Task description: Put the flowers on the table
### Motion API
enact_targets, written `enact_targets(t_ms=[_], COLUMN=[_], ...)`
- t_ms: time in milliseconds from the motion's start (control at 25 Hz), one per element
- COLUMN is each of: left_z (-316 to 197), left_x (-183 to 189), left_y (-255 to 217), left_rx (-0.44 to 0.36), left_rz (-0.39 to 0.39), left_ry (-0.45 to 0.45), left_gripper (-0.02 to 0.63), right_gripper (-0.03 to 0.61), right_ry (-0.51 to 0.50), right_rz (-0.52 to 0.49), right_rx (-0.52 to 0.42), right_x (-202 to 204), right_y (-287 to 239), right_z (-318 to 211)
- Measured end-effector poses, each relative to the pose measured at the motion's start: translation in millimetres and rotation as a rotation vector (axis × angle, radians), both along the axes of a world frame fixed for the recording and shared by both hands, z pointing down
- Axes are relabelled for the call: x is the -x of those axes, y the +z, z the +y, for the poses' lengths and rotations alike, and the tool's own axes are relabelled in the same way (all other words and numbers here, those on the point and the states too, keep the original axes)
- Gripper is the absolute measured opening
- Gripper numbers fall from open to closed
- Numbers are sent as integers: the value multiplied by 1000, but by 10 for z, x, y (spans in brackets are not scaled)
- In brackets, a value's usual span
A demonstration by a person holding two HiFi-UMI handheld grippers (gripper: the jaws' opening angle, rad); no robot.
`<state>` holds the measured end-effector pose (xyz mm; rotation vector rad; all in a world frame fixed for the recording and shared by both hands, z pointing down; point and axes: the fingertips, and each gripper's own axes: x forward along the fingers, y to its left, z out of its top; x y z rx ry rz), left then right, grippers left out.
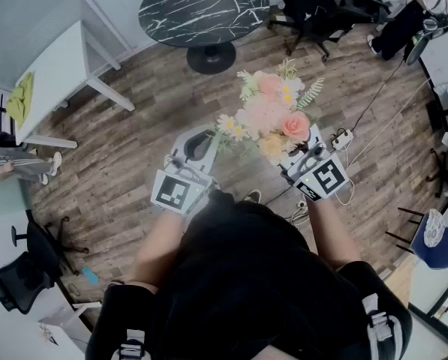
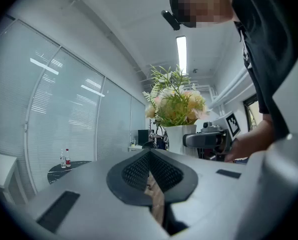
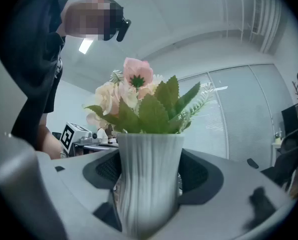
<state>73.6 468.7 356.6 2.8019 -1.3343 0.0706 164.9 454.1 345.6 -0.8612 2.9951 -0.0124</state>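
1. Now the right gripper (image 1: 302, 150) holds a white vase (image 3: 149, 181) with lines down its sides.
2. Its two fingers (image 3: 202, 176) are spread wide, one on each side of the vase, and they squeeze it in the middle.
3. The vase stands up straight between them.
4. The flowers (image 1: 272, 111) stick up out of the vase: pink, cream and little white ones, with green leaves.
5. The flowers are up in the air over the wood floor (image 1: 126, 148), in front of the person.
6. The left gripper (image 2: 149, 156) is just beside the flowers, on their left, and it does not touch the vase.
7. Its fingers (image 2: 133, 173) are pressed together at the tips, with nothing in between.
8. The round black bench (image 1: 201, 10) is farther away, past the flowers, with two bottles (image 2: 68, 158) on it.
9. A white bench (image 1: 55, 66) stands off to the left, with a yellow-green cloth (image 1: 19, 100) on it.
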Motion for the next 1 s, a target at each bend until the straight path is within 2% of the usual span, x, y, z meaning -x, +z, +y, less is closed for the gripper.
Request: enact_targets(t_ms=[400,760,1000], left_z=[18,-54,-220], left_x=[62,290,813], left_y=[-39,-34,-55], left_rx=[-12,-21,-26], left_rz=[22,32,51], left_ry=[-30,-35,-36], left_gripper=[12,12,12], right_gripper=[350,350,350], right_ry=[-45,-56,-46], right_rz=[-17,-17,11], right_rx=[8,5,0], right_x=[85,312,822], right_y=[-33,-46,-43], right_z=[-6,-87,-230])
